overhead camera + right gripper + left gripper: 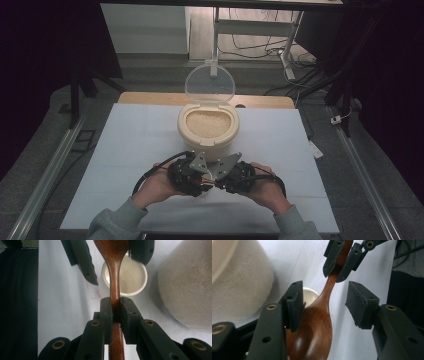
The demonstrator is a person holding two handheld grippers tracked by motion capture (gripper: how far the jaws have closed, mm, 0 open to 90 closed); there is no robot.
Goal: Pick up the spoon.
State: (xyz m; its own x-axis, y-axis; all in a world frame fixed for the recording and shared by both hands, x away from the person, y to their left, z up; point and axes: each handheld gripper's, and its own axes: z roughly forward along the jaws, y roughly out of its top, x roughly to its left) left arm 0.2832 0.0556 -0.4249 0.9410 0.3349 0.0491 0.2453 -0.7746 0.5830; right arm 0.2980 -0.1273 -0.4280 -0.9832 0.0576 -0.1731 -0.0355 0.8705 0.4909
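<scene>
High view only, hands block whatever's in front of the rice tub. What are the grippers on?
Observer: The right gripper is clamped on the handle of a wooden spoon.
Operator: Left gripping too?
Observer: No. The left gripper straddles the spoon's bowl; one pad touches it, the other stands clear.
Operator: Anything below the spoon?
Observer: A small white cup, upright and seemingly empty, beside the rice container.
</scene>
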